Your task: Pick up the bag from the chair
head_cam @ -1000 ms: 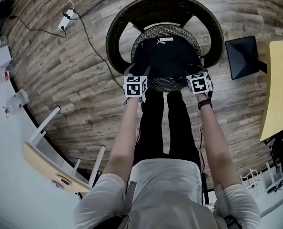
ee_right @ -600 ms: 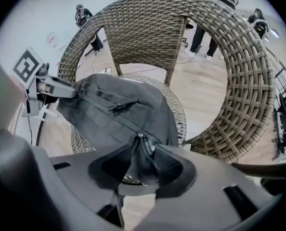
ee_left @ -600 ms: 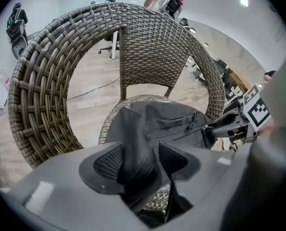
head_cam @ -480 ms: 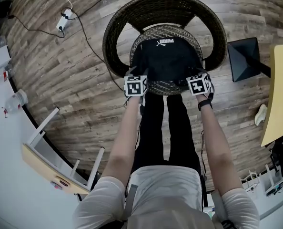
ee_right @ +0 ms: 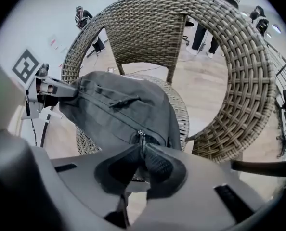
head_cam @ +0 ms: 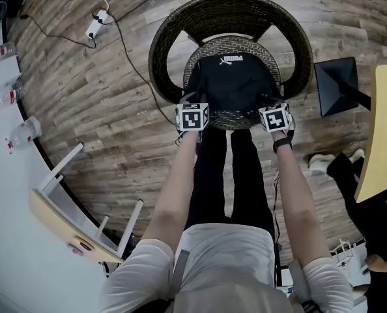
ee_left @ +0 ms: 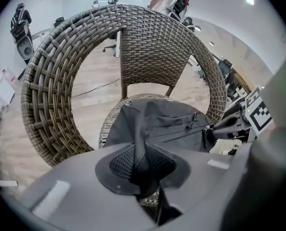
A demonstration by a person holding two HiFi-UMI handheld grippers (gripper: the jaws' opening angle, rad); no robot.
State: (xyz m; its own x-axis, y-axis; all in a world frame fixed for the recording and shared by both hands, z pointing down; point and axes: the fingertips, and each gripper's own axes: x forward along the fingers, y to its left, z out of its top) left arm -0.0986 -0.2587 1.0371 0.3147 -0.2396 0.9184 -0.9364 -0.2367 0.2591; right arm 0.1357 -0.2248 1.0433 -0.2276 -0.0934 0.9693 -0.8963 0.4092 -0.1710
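Note:
A black bag [head_cam: 229,83] lies on the round seat of a wicker chair [head_cam: 174,31]. My left gripper [head_cam: 192,102] is at the bag's near left corner and my right gripper [head_cam: 272,103] at its near right corner. In the left gripper view the jaws [ee_left: 142,165] have just been closing, and a fold of the bag [ee_left: 167,124] is pinched between the pads. In the right gripper view the jaws [ee_right: 142,158] have likewise been closing and press on the bag [ee_right: 119,109] at a zipper seam. The bag still rests on the seat.
The chair's tall curved back rings the seat on the far side. A power strip [head_cam: 98,23] and its cable lie on the wood floor at upper left. A black panel [head_cam: 337,83] and a yellow tabletop [head_cam: 382,129] stand at right, beside another person's leg [head_cam: 333,168]. White frames [head_cam: 83,201] stand at lower left.
Both grippers' jaws have closed onto the bag's near corners. A second person's leg and shoe have come into view at the right.

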